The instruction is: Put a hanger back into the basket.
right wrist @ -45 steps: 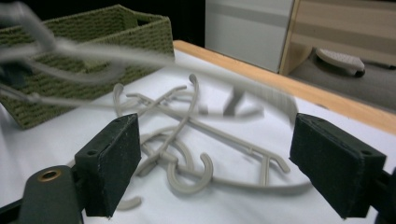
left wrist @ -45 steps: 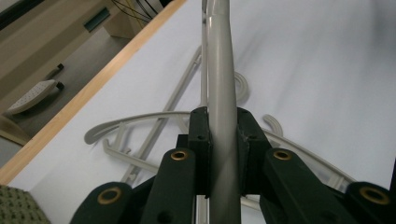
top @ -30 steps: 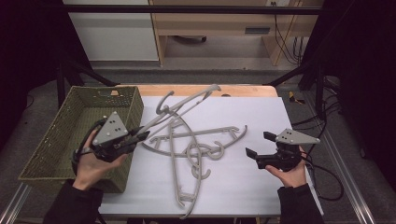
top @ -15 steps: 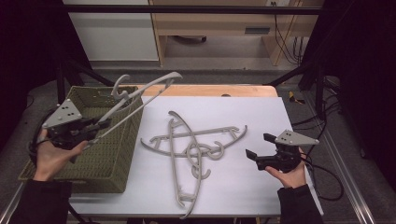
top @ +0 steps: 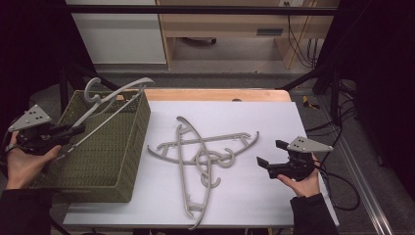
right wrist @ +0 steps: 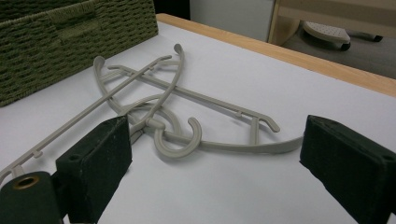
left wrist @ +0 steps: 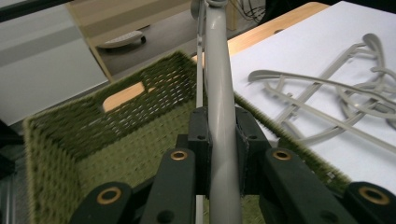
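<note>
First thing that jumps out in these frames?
The left hand-held gripper is clamped on a grey plastic clothes hanger, holding it tilted over the green woven basket at the table's left edge. Two more grey plastic hangers lie crossed in the middle of the white tabletop. The right hand-held gripper sits beside them with jaws open, holding nothing.

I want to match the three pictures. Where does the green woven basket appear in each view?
High view: the basket sits at the left, on the table edge.
Left gripper view: the basket lies across the left and centre, behind the jaws.
Right gripper view: the basket is top left.
Shared landmark: the crossed hangers.
</note>
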Tool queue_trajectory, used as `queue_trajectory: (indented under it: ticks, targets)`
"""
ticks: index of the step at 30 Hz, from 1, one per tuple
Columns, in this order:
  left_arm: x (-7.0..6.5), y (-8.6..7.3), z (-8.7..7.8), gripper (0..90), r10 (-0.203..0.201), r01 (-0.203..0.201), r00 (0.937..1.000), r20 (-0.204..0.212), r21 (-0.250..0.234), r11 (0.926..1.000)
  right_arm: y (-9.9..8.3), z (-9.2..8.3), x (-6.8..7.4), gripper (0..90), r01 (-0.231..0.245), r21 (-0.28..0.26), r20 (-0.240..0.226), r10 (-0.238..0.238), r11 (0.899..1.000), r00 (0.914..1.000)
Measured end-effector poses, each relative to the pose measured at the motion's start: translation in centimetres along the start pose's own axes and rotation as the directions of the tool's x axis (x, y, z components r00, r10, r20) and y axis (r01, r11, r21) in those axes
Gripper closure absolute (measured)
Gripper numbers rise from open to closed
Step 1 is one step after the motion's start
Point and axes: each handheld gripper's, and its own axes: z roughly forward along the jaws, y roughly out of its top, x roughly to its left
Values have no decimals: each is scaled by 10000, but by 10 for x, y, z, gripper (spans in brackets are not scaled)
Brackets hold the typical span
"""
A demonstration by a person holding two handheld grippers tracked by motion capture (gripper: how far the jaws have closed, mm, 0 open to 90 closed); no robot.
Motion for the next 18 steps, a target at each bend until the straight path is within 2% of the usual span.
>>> queue_trajectory:
  ticks: [9,15,18]
  targets:
    - [18,-22,-12,790,-301,305,9995,-134,280,9991,0,1,0,91,23,51,-10,-23,10000,10000]
    - [21,-33,-10,790,-386,400,9990,-224,667,9970,0,2,1,89,18,107,-17,-17,9999,10000]
    - [23,-39,-5,790,-598,613,9980,-221,765,9952,0,2,1,88,34,147,-37,-33,9999,10000]
